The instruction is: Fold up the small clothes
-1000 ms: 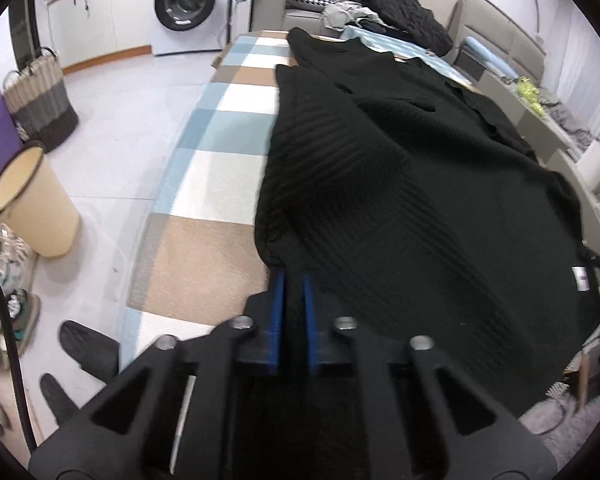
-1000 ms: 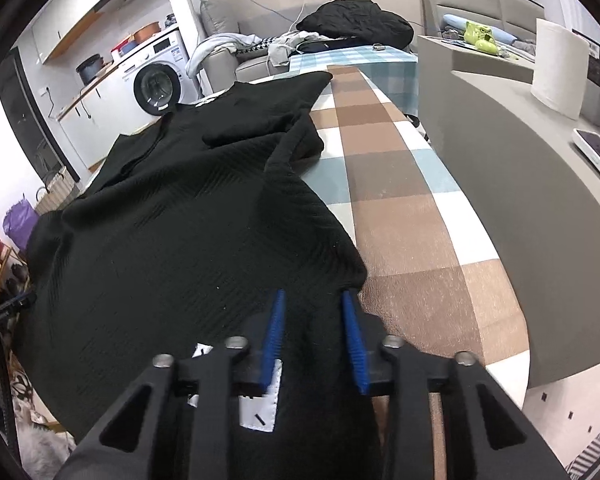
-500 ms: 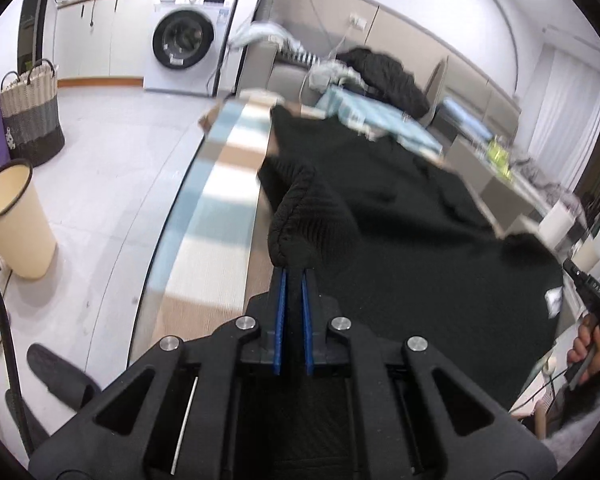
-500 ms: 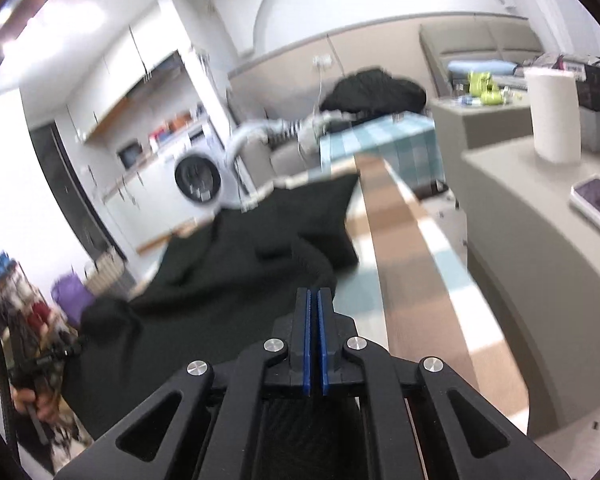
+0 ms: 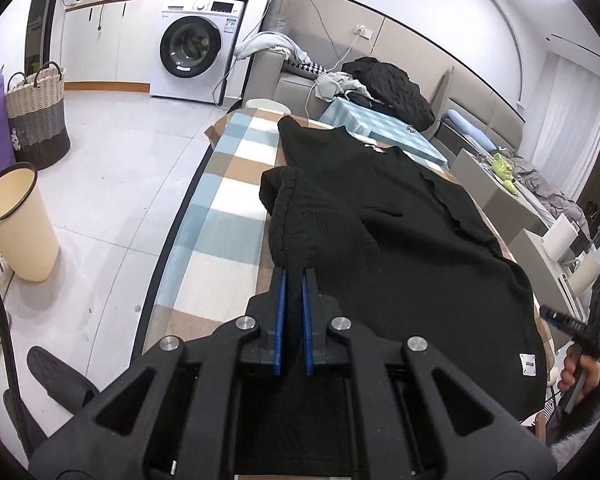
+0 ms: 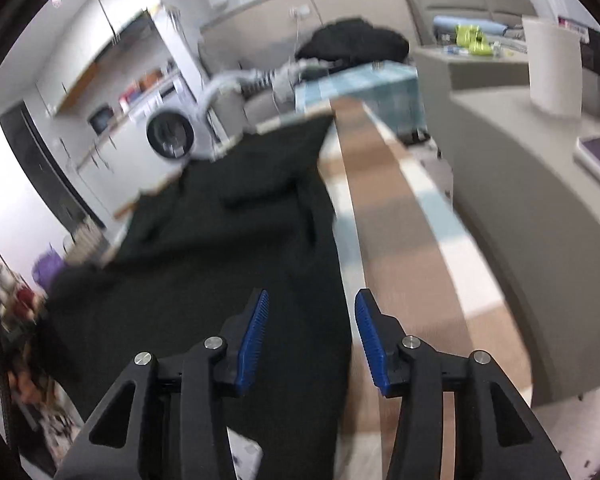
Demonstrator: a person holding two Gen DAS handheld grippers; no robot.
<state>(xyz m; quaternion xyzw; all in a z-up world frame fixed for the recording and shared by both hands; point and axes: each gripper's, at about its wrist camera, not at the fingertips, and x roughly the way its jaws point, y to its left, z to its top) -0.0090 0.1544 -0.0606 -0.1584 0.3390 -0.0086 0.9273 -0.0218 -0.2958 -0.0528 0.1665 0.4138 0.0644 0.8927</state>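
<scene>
Left gripper [image 5: 294,280] is clenched on a bunched edge of the black ribbed-knit garment [image 5: 400,248], lifted off the checked tablecloth [image 5: 220,216], while the rest is spread flat along the table with its white label [image 5: 527,364] at the near hem. Right gripper [image 6: 310,320] is released, its jaws having just been opening, with the garment's edge below the blue ridged pads, untouched. Risk as judged: with only one corner held, the soft, heavy knit could be dragged askew or slide off the table edge, and a crooked fold would result.
</scene>
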